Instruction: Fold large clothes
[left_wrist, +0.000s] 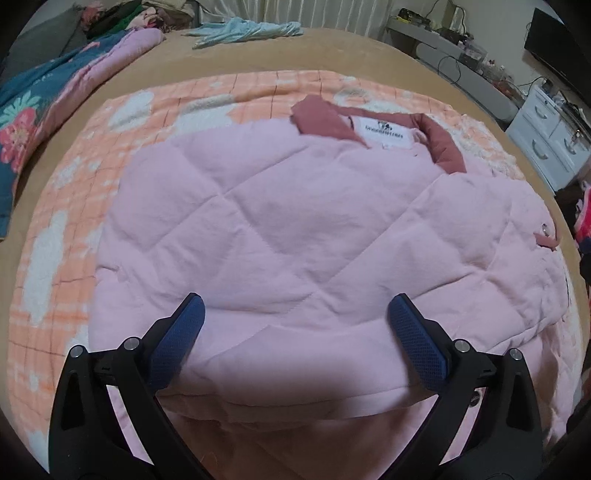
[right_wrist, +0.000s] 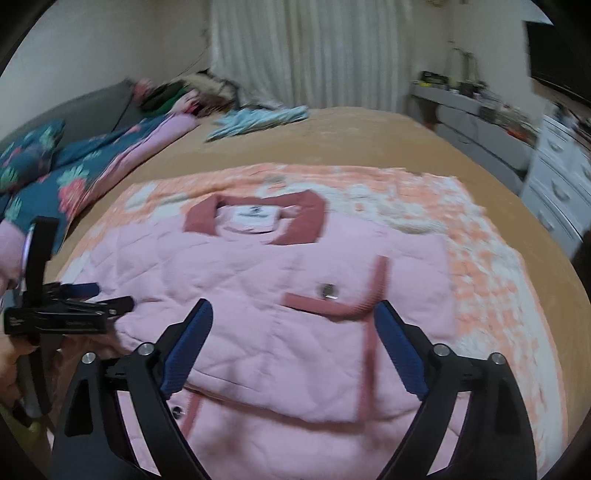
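A pink quilted jacket (left_wrist: 295, 229) is lying flat on an orange checked blanket (left_wrist: 66, 229) spread over the tan bed (left_wrist: 332, 51), its darker pink collar (right_wrist: 255, 221) pointing toward the far side. Both sides are looking folded in over the middle already, with a trimmed front panel and pocket flap (right_wrist: 332, 306) sitting on top at the right, so the jacket is forming a rough rectangle. I judge the folding as partly done: the near hem is still waiting to be brought up toward the collar.

The left tongs (left_wrist: 295, 325) are hovering over the near part of the jacket with their 2 blue pads standing wide apart, gripping nothing. The right tongs (right_wrist: 295, 332) are hanging just above the pocket area, likewise spread and holding nothing. A floral quilt (left_wrist: 33, 110) is bunching at the far left.
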